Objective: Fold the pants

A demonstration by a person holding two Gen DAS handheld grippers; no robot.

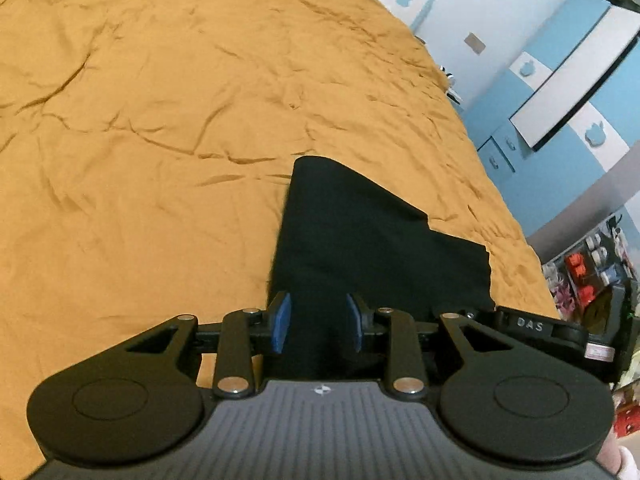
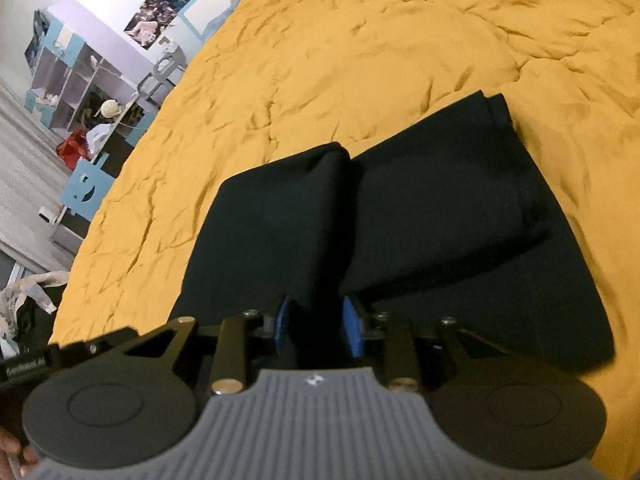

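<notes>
A: Item one, the pants [image 2: 400, 216]?
B: Black, lying on the bed [image 2: 320, 60], which is covered by a wrinkled mustard sheet. In the right wrist view they are partly folded: two dark panels meet along a raised crease that runs up from the tongs, and a further layer spreads out below on the right.

A: Left tongs [image 1: 319, 322]?
B: Angled down over the near end of the pants [image 1: 360, 240]. Blue pads [image 1: 282, 320] stand apart with black cloth between them. A gap shows on each side of the cloth, so I record them as released, not pressing.

A: Right tongs [image 2: 319, 322]?
B: Likewise tilted down at the pants. A ridge of the cloth rises between the blue pads [image 2: 352, 328]. The picture is blurred there and dark on dark; whether the pads pinch it I cannot tell.

A: Surroundings?
B: Blue and white cabinets [image 1: 560, 92] beyond the bed in the left view; open shelves [image 2: 80, 84] and posters [image 2: 168, 0] on the wall in the right view.
</notes>
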